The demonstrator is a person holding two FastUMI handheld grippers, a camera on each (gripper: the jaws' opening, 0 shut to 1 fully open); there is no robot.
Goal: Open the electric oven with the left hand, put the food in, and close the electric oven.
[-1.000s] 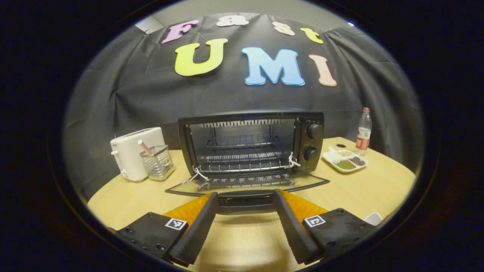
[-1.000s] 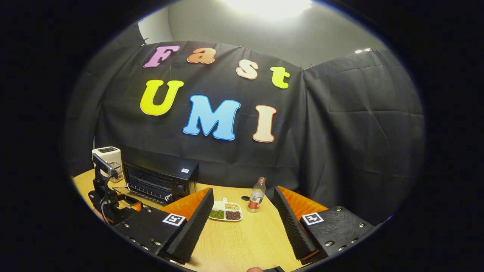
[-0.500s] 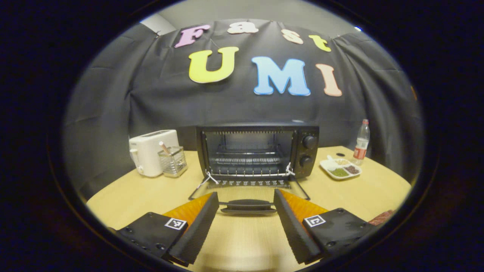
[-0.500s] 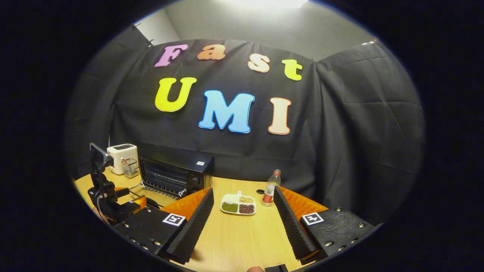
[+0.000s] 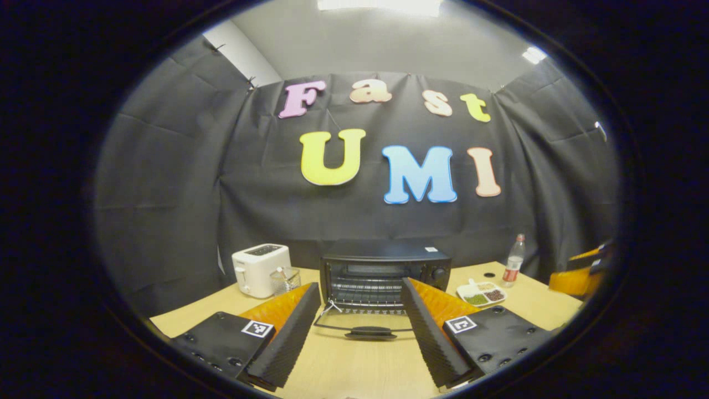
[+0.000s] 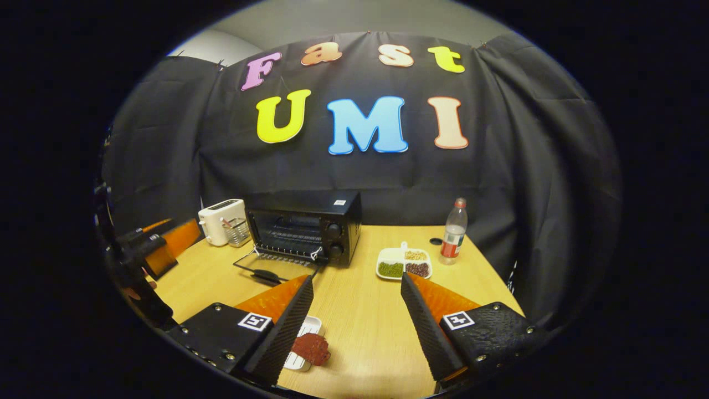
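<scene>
Black, screw-studded gripper [image 5: 360, 338] housings, square markers

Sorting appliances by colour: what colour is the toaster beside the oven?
White; the toaster shows best in the right gripper view, left of the black oven.

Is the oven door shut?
No, the oven has its door folded down flat toward the table, leaving the inside racks showing.

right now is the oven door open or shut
Open: the oven door lies folded down flat on the table, rack inside exposed.
</scene>
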